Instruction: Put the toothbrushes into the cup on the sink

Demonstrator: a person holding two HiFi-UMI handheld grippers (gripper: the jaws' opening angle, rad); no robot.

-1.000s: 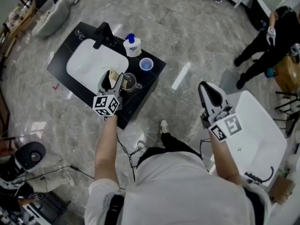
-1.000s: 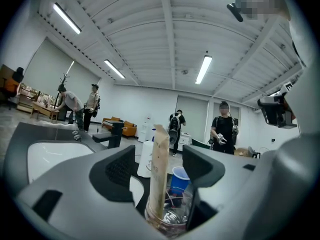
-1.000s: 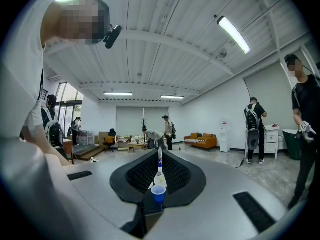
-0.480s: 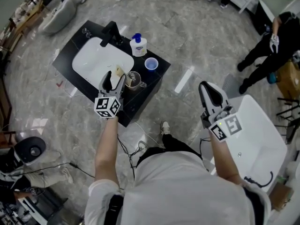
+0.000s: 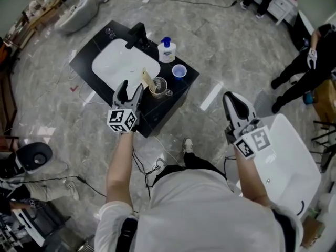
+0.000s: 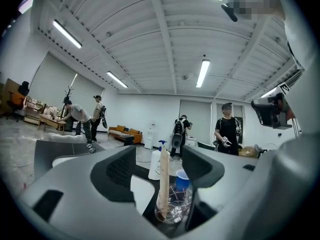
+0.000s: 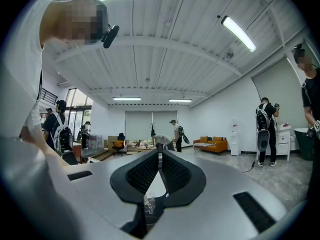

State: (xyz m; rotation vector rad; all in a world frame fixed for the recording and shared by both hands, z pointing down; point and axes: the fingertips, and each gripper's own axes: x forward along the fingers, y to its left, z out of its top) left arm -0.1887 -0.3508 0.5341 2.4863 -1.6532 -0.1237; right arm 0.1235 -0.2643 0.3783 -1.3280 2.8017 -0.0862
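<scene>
A clear glass cup [image 5: 159,87] stands on the black sink counter [image 5: 181,85], right of the white basin [image 5: 123,67]. A beige toothbrush [image 5: 147,80] leans inside it. My left gripper [image 5: 129,91] hangs just short of the cup, open and empty. In the left gripper view the cup [image 6: 173,207] and toothbrush [image 6: 164,176] show beyond the spread jaws of the left gripper [image 6: 159,160]. My right gripper [image 5: 234,107] is held well to the right over the floor, shut. The right gripper view shows the right gripper [image 7: 160,156] with its pads pressed together.
A blue cup [image 5: 179,71], a soap pump bottle [image 5: 167,52] and a black faucet [image 5: 138,35] stand on the counter behind the glass. A white bathtub [image 5: 294,159] is at the right. A person [image 5: 310,62] stands far right. Cables [image 5: 147,167] lie on the floor.
The beige toothbrush was between the left jaws beside the cup; now it leans in the cup, and the left gripper has drawn back from it. The right gripper has not moved.
</scene>
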